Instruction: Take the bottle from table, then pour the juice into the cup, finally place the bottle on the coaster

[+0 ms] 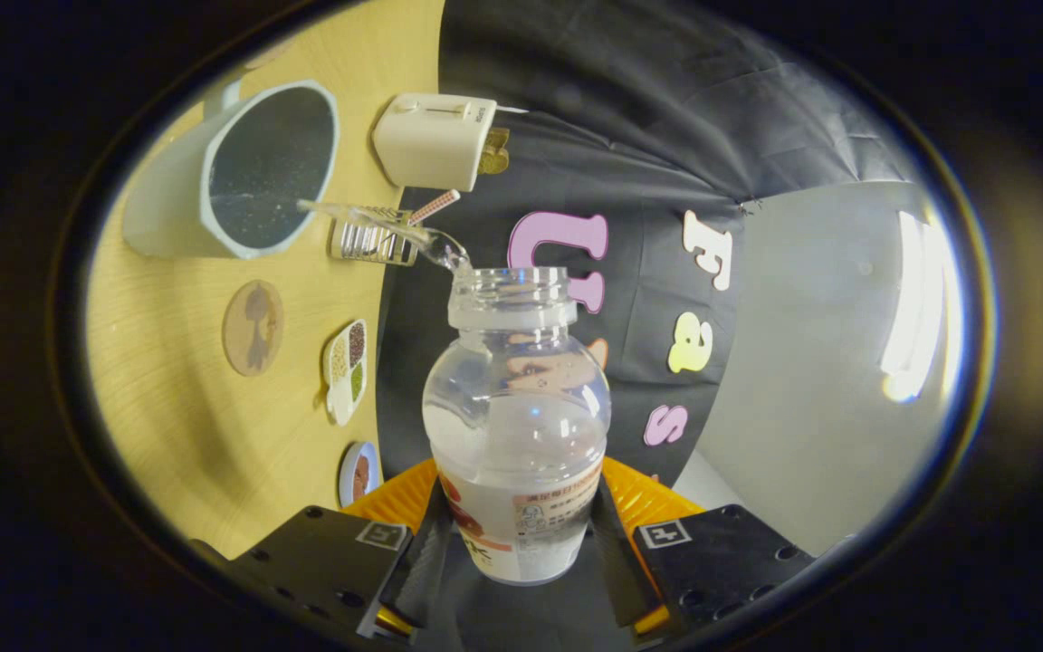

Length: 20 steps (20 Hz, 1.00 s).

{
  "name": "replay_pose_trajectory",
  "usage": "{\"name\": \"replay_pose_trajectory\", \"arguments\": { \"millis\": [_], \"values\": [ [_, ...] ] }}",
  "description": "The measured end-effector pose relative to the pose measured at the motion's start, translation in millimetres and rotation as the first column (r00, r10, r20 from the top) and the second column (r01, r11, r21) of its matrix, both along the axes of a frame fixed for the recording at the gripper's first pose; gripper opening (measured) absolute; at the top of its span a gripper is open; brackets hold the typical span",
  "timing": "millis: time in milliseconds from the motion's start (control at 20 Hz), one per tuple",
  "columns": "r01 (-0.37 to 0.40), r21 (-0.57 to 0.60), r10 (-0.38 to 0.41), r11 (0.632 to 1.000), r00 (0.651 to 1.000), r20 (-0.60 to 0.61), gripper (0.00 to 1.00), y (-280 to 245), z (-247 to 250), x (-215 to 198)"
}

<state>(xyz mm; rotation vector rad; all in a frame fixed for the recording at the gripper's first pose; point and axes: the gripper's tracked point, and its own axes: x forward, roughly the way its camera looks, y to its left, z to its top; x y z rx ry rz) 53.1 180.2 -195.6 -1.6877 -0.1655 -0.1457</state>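
- Cup (214,181): pale, wide-mouthed, dark speckled inside, standing on the wooden bench (177,435). The whole view is rolled sideways, so the bench reads as a vertical plane beside the bottle.
- Stream of clear liquid (368,220): runs from the bottle's open mouth across to the cup's rim and lands just inside it.
- Round coaster (253,328): brown with a darker figure on it, flat on the bench, near the cup and bare.
- Small clear glass holder (375,240) with a striped straw (434,206) poking out, behind the stream, between cup and toaster.
- Toaster (435,140): cream-coloured, at the bench's far edge against the black cloth wall, a slice of bread (494,151) sticking out of it.
- Small divided dish (347,369) with coloured grains, just past the coaster; another small round dish (358,473) close to the tool.
- Bottle (517,426): clear plastic, cap off, tipped toward the cup, partly filled with cloudy liquid, label around its lower body.
- Tool (518,534): both fingers pressed against the bottle's lower body, one each side, clamped on it; bottle is off the bench.
- Beyond the bottle: black cloth, then a pale grey wall (802,362) with a bright light reflection.
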Motion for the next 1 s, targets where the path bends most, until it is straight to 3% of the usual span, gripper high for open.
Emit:
{"name": "replay_pose_trajectory", "arguments": {
  "millis": [1000],
  "values": [
    [-0.032, -0.092, 0.035, 0.995, 0.999, 0.031, 0.78, 13.6, 9.0, -1.2]
  ]
}}
